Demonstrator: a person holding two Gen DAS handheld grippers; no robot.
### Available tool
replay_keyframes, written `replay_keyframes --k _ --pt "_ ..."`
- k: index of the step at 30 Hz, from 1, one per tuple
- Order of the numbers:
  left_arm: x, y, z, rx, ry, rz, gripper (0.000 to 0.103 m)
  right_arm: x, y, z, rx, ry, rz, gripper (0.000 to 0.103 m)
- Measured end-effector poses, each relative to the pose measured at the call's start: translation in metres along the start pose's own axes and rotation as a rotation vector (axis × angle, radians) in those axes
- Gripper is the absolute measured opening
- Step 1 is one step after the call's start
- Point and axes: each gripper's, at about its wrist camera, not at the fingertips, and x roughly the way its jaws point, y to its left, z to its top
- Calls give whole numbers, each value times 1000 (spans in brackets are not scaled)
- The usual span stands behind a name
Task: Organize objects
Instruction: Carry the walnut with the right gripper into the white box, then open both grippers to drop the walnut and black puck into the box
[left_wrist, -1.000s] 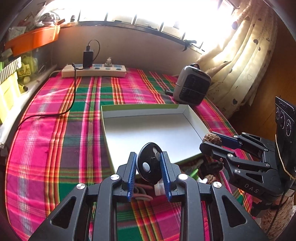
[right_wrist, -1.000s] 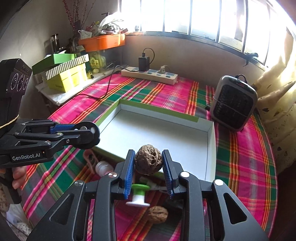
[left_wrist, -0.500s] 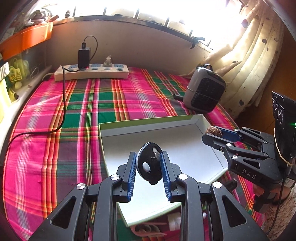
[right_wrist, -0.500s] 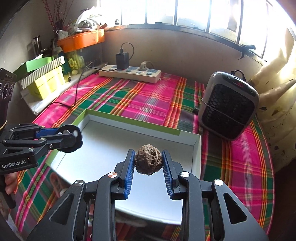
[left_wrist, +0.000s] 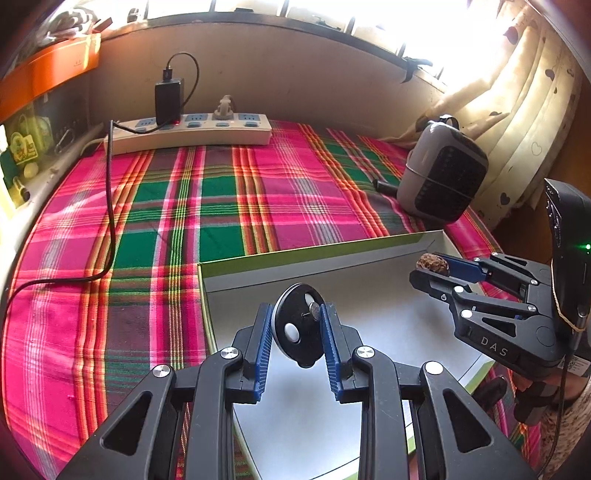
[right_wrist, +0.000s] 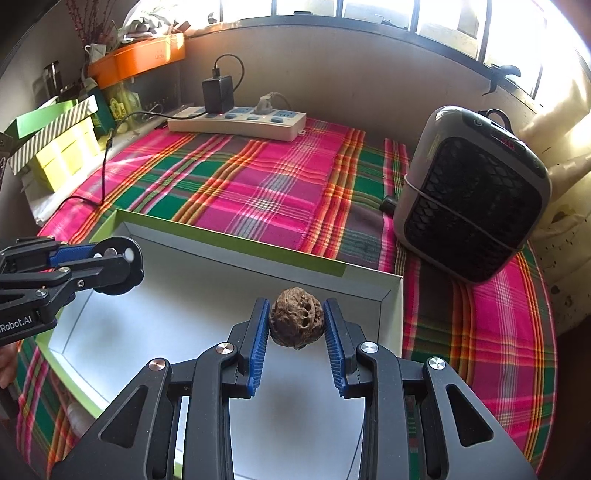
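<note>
My left gripper (left_wrist: 297, 325) is shut on a black disc (left_wrist: 297, 334) with white spots, held on edge above the shallow white box (left_wrist: 314, 266) with green rims. My right gripper (right_wrist: 296, 321) is shut on a wrinkled brown walnut (right_wrist: 296, 321), hanging over the box's floor (right_wrist: 207, 295) near its far right corner. In the left wrist view the right gripper (left_wrist: 430, 267) with the walnut (left_wrist: 432, 263) shows over the box's right side. In the right wrist view the left gripper (right_wrist: 122, 260) with the disc (right_wrist: 120, 266) hovers over the box's left side.
The box lies on a pink and green plaid cloth (left_wrist: 221, 192). A white power strip (left_wrist: 188, 133) with a black charger and its cable sits at the back wall. A grey fan heater (right_wrist: 469, 195) stands to the right. Orange tray and yellow boxes (right_wrist: 62, 155) crowd the left shelf.
Both grippers have moved forward from the box's near edge to above its inside, each keeping its object. The loose items in front of the box have dropped out of view.
</note>
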Motion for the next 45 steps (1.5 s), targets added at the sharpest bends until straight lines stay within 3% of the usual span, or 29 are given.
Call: replay_keyframes --k 19,33,37,45 --pt "14 -5 2 32 12 56 24 22 -4 0 -4 37 -5 31" --pt "14 -5 1 28 17 54 28 23 -4 0 13 37 -10 31" --pt "14 -5 1 26 18 53 30 21 -4 1 19 33 -13 41" --pt "8 -5 0 21 10 52 39 16 -4 1 27 17 -16 47"
